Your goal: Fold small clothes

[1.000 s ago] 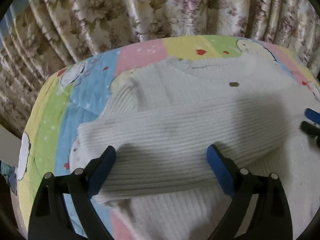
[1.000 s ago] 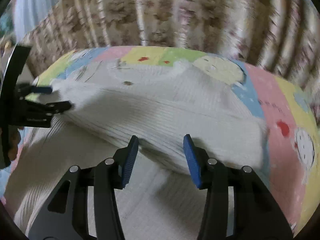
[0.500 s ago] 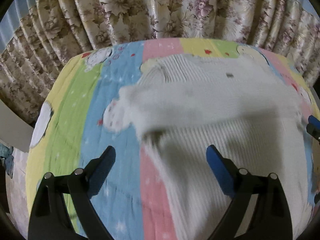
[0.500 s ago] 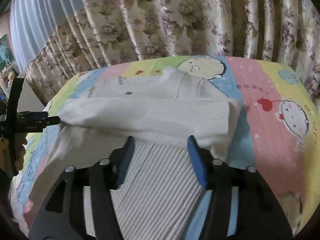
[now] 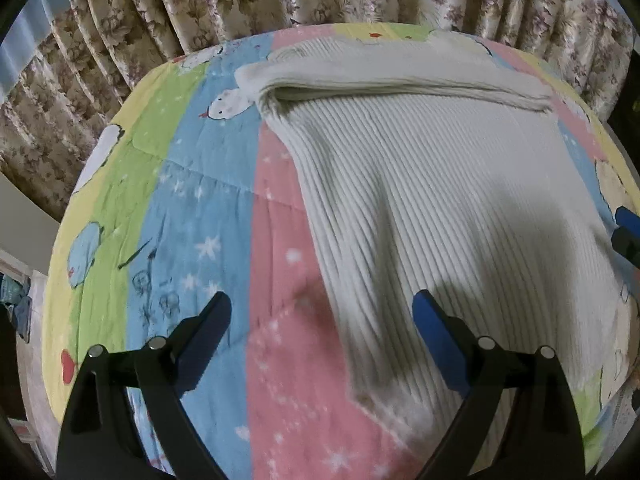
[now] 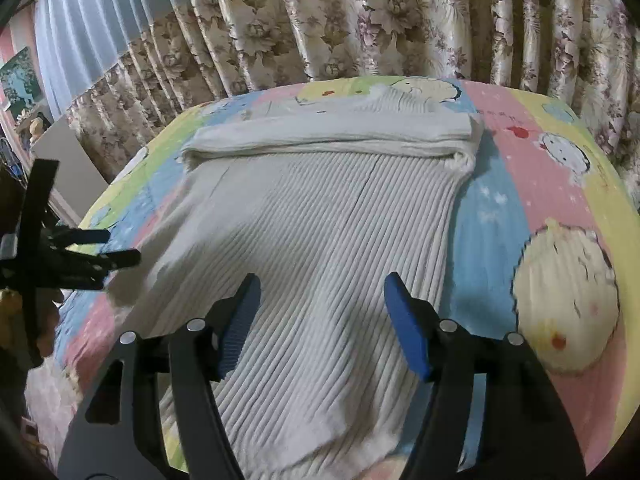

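Fingers: left gripper wide, right gripper opening, both empty over cream ribbed knit sweater on striped cartoon quilt; soft, floppy, grab near hem corners

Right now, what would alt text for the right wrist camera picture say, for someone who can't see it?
A cream ribbed sweater lies flat on a pastel cartoon quilt, its sleeves folded into a band across the far end. The right gripper hangs above it, jaws opening with nothing between them; the left gripper shows at the left edge. Floral curtains hang behind.
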Motion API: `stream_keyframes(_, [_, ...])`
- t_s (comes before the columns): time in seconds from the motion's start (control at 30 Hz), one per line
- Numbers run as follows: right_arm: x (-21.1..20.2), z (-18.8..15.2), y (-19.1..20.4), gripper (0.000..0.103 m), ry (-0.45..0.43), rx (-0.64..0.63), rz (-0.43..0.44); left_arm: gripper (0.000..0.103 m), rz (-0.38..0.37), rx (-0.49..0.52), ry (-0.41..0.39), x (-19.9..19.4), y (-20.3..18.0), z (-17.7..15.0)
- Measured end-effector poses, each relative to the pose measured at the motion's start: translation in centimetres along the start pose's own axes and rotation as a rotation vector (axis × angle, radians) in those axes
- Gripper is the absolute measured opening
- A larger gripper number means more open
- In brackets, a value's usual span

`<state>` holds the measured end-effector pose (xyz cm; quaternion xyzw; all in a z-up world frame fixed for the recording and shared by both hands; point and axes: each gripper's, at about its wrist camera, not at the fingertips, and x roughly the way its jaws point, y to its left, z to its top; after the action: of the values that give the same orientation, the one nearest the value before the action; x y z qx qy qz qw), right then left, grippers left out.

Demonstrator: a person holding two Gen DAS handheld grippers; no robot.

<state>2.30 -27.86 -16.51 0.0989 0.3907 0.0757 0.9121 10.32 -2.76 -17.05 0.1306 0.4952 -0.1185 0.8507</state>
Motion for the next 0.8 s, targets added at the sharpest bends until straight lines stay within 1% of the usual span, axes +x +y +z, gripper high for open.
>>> stream_keyframes(0.07, [-0.5, -0.6, 0.7, 0.067, 0.000, -0.008, -0.004, 0.092, 0.018, -0.001, -0.017, -0.8, -0.7, -0.5])
stream_keyframes(0.13, [-1.0, -1.2, 1.4, 0.069, -0.005, -0.023, -0.031, 0.092, 0.028, -0.002, -0.028, -1.4, -1.1, -0.8])
stream_keyframes(0.27, [-1.5, -1.9, 2.1, 0.081, -0.011, -0.016, -0.030, 0.093, 0.062, 0.011, -0.041, -2.2, -1.8, -1.2])
stream_keyframes(0.3, [-1.5, -2.1, 2.3, 0.083, -0.011, -0.013, -0.031, 0.092, 0.065, 0.014, -0.040, -2.2, -1.9, -1.4])
stream_keyframes(0.4, [-1.9, -2.5, 2.5, 0.092, -0.010, -0.002, -0.037, 0.093, 0.063, 0.011, -0.036, -2.4, -1.9, -1.7])
stream_keyframes(0.43, [-2.1, -2.6, 2.5, 0.098, -0.010, 0.003, -0.038, 0.093, 0.061, 0.008, -0.034, -2.5, -1.8, -1.8])
stream_keyframes(0.47, [-2.2, -2.7, 2.5, 0.100, -0.010, 0.007, -0.040, 0.093, 0.057, 0.004, -0.033, -2.5, -1.7, -1.9])
stream_keyframes(0.57, [-2.4, -2.9, 2.3, 0.100, -0.004, 0.024, -0.045, 0.093, 0.051, -0.008, -0.031, -2.7, -1.8, -2.2])
stream_keyframes(0.73, [-2.4, -3.5, 1.9, 0.100, 0.022, 0.046, -0.101, 0.093, 0.063, -0.044, -0.037, -2.8, -1.1, -2.8])
stream_keyframes(0.8, [-2.9, -4.1, 1.6, 0.100, 0.022, 0.055, -0.120, 0.093, 0.063, -0.069, -0.024, -2.4, -0.2, -3.3])
